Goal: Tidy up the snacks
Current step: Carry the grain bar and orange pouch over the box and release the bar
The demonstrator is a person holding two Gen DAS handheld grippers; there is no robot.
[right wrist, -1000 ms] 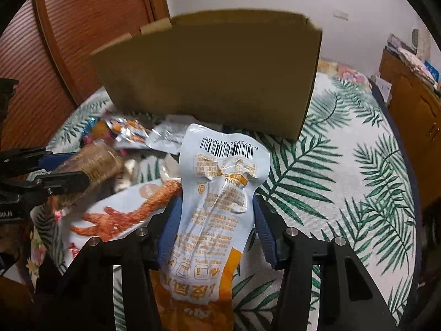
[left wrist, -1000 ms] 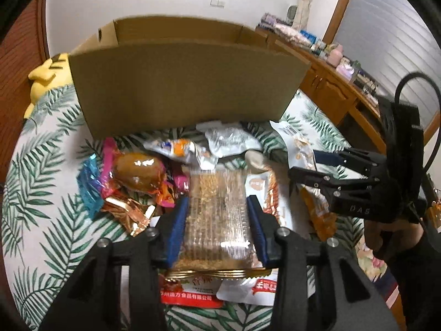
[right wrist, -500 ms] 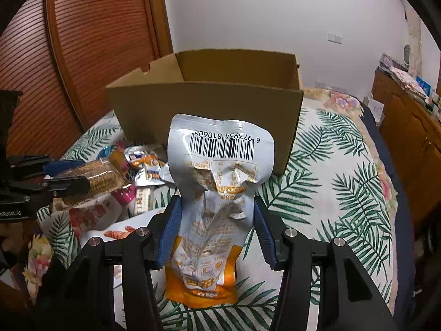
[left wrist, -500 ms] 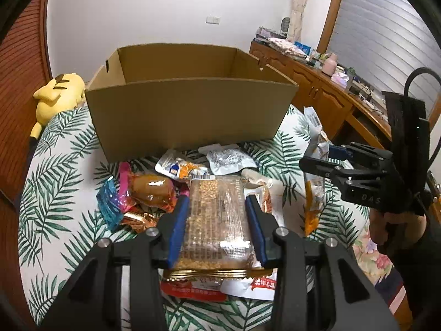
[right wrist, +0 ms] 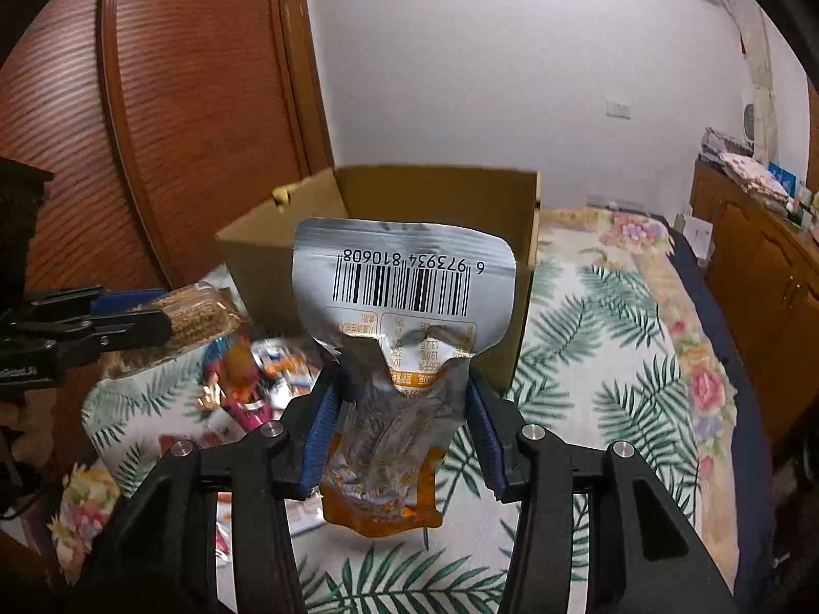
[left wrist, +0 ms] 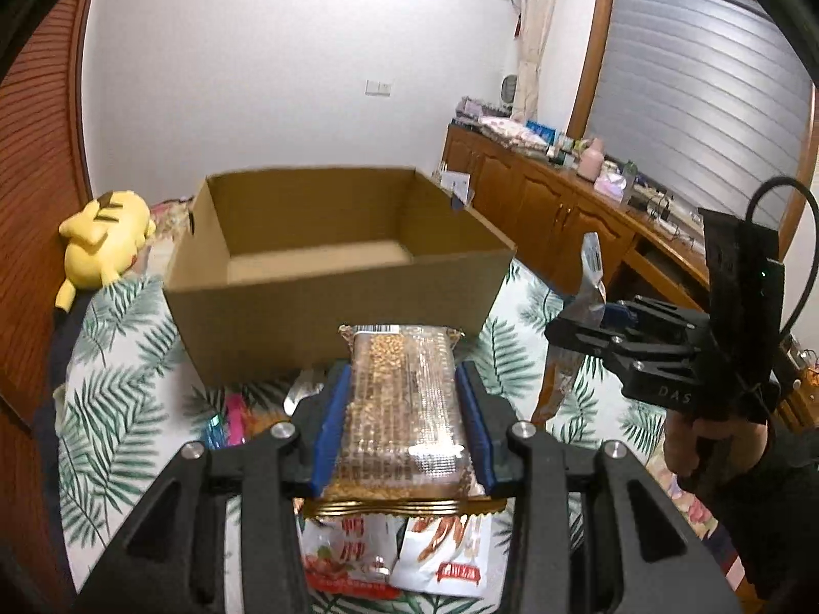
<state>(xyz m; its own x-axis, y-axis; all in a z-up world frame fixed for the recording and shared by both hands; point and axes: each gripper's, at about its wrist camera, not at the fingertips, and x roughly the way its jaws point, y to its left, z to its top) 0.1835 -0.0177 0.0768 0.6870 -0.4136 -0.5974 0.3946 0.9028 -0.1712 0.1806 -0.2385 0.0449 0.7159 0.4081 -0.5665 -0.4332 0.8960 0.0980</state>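
Observation:
My left gripper (left wrist: 402, 378) is shut on a clear packet of brown cracker bars (left wrist: 402, 409), held in the air in front of the open cardboard box (left wrist: 338, 276). My right gripper (right wrist: 402, 394) is shut on a silver and orange pouch with a barcode (right wrist: 402, 307), held upright before the same box (right wrist: 440, 194). The right gripper also shows in the left wrist view (left wrist: 588, 322), to the right of the box. The left gripper shows in the right wrist view (right wrist: 148, 320) at the left. The box looks empty inside.
Several loose snack packets (left wrist: 389, 557) lie on the palm-leaf cloth (left wrist: 117, 409) below the grippers. A yellow plush toy (left wrist: 105, 240) lies left of the box. Wooden cabinets (left wrist: 553, 210) with clutter run along the right. A wooden sliding door (right wrist: 169, 117) stands at the left.
Both grippers have risen with their packets. The box now sits lower in view and its inside shows. The loose snacks have dropped farther below.

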